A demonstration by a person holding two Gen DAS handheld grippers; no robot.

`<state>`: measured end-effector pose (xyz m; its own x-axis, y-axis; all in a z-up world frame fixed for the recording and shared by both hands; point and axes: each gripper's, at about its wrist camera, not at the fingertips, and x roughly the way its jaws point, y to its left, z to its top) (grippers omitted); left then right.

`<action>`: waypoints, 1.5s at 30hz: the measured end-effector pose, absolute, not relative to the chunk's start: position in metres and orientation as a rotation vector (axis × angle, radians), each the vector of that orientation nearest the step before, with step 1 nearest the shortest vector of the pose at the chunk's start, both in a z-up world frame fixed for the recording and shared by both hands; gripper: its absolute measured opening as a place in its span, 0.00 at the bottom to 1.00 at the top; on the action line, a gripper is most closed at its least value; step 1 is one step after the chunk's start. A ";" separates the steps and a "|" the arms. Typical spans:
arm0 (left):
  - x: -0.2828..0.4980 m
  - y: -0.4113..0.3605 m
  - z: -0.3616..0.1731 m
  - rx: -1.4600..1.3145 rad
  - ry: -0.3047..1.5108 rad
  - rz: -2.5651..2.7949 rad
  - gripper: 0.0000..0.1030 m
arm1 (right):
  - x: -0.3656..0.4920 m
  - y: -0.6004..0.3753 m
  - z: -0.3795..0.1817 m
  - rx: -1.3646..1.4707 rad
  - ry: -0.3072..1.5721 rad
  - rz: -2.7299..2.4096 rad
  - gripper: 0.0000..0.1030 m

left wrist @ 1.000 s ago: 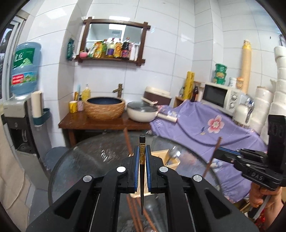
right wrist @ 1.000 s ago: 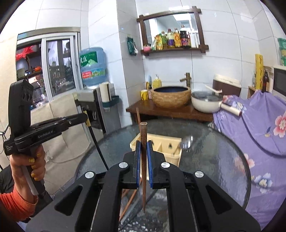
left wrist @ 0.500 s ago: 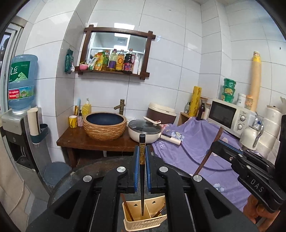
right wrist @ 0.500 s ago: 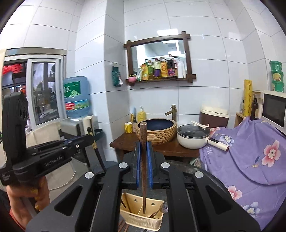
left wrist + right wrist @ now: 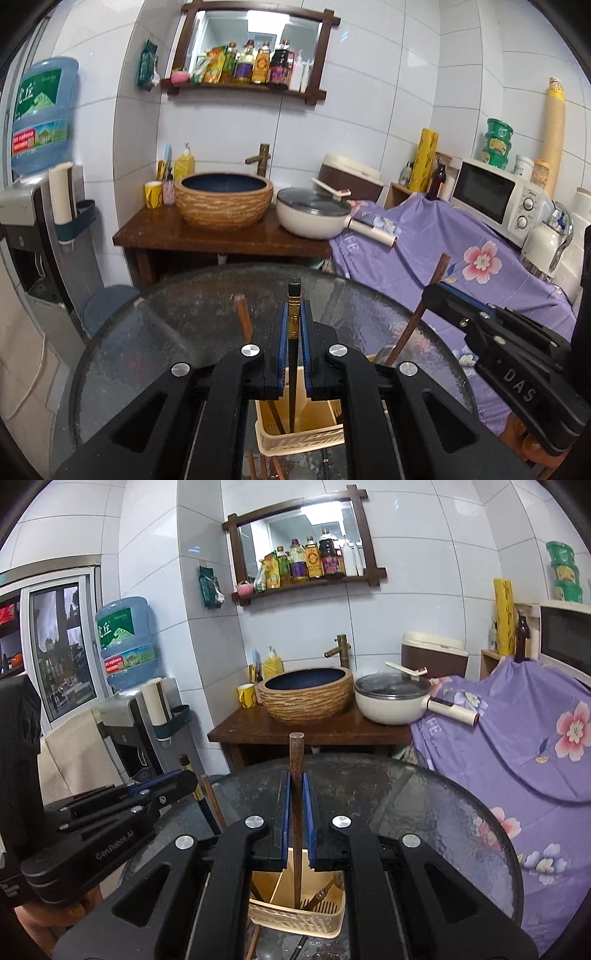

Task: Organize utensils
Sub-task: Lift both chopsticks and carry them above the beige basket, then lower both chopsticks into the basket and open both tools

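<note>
My left gripper [image 5: 294,304] is shut on a black chopstick [image 5: 293,295] with a gold band, held upright. Its lower tip reaches down into the yellow utensil basket [image 5: 295,443] on the round glass table [image 5: 177,325]. My right gripper [image 5: 296,775] is shut on a brown chopstick [image 5: 296,753], whose lower end also hangs inside the basket [image 5: 295,925]. Each gripper shows in the other's view: the right one [image 5: 436,291] with its brown stick [image 5: 421,314], the left one [image 5: 184,777] with the black stick [image 5: 197,794]. Another brown chopstick [image 5: 243,321] leans in the basket.
Loose chopsticks [image 5: 255,465] lie on the glass in front of the basket. Behind the table stand a wooden bench [image 5: 221,236] with a woven basin [image 5: 223,197] and a pot [image 5: 314,218]. A purple cloth [image 5: 461,266] lies right; a water dispenser [image 5: 33,206] stands left.
Both grippers moved forward over the basket, then sank toward it. The two chopstick tips, formerly short of the basket, now hang inside it. Both grips are unchanged.
</note>
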<state>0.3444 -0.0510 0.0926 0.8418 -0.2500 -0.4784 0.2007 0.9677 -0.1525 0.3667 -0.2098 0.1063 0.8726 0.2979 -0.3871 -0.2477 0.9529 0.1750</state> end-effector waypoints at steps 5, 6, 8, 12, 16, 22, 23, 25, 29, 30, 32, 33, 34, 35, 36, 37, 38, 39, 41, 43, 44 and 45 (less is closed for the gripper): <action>0.353 -0.051 0.073 -0.106 0.570 -0.239 0.07 | 0.373 -0.212 0.099 0.123 0.437 0.278 0.08; 0.354 -0.052 0.070 -0.107 0.576 -0.240 0.07 | 0.374 -0.213 0.099 0.124 0.436 0.273 0.08; 0.355 -0.053 0.067 -0.107 0.581 -0.239 0.07 | 0.377 -0.214 0.098 0.127 0.437 0.269 0.07; 0.353 -0.055 0.067 -0.094 0.573 -0.235 0.07 | 0.376 -0.219 0.108 0.150 0.413 0.272 0.07; 0.352 -0.056 0.067 -0.096 0.572 -0.238 0.07 | 0.373 -0.220 0.118 0.148 0.369 0.272 0.07; 0.349 -0.061 0.069 -0.085 0.570 -0.240 0.07 | 0.381 -0.208 0.101 0.095 0.356 0.231 0.07; 0.348 -0.061 0.069 -0.081 0.569 -0.241 0.07 | 0.383 -0.207 0.097 0.091 0.367 0.229 0.08; 0.347 -0.062 0.069 -0.077 0.569 -0.239 0.07 | 0.385 -0.205 0.085 0.091 0.382 0.231 0.07; 0.347 -0.063 0.068 -0.075 0.568 -0.242 0.07 | 0.387 -0.203 0.074 0.093 0.400 0.233 0.07; 0.347 -0.063 0.068 -0.076 0.569 -0.245 0.07 | 0.387 -0.203 0.072 0.088 0.407 0.238 0.07; 0.348 -0.062 0.068 -0.090 0.571 -0.247 0.07 | 0.386 -0.202 0.070 0.069 0.410 0.246 0.08; 0.348 -0.061 0.068 -0.098 0.573 -0.249 0.08 | 0.385 -0.202 0.069 0.063 0.406 0.244 0.08; 0.348 -0.060 0.068 -0.105 0.575 -0.253 0.09 | 0.384 -0.202 0.068 0.055 0.406 0.241 0.08; 0.348 -0.059 0.068 -0.110 0.572 -0.253 0.16 | 0.384 -0.202 0.067 0.051 0.408 0.242 0.10; 0.347 -0.058 0.069 -0.111 0.568 -0.252 0.24 | 0.383 -0.203 0.067 0.050 0.409 0.246 0.19; 0.345 -0.057 0.069 -0.112 0.562 -0.255 0.29 | 0.381 -0.204 0.066 0.051 0.409 0.250 0.39; 0.342 -0.056 0.070 -0.115 0.554 -0.259 0.38 | 0.377 -0.206 0.065 0.056 0.403 0.251 0.53; 0.339 -0.055 0.072 -0.119 0.543 -0.259 0.45 | 0.374 -0.207 0.065 0.056 0.397 0.250 0.53; 0.332 -0.053 0.074 -0.120 0.523 -0.263 0.51 | 0.369 -0.209 0.064 0.047 0.401 0.252 0.53; 0.321 -0.051 0.076 -0.112 0.500 -0.273 0.56 | 0.359 -0.212 0.063 0.044 0.396 0.240 0.53; 0.312 -0.049 0.077 -0.104 0.486 -0.274 0.60 | 0.354 -0.215 0.063 0.049 0.392 0.241 0.53; 0.306 -0.048 0.076 -0.100 0.477 -0.272 0.62 | 0.348 -0.219 0.063 0.058 0.390 0.236 0.53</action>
<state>0.3060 -0.0476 0.0765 0.8531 -0.2816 -0.4392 0.2349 0.9590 -0.1584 0.3480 -0.2188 0.0633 0.8979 0.2392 -0.3695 -0.2168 0.9709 0.1017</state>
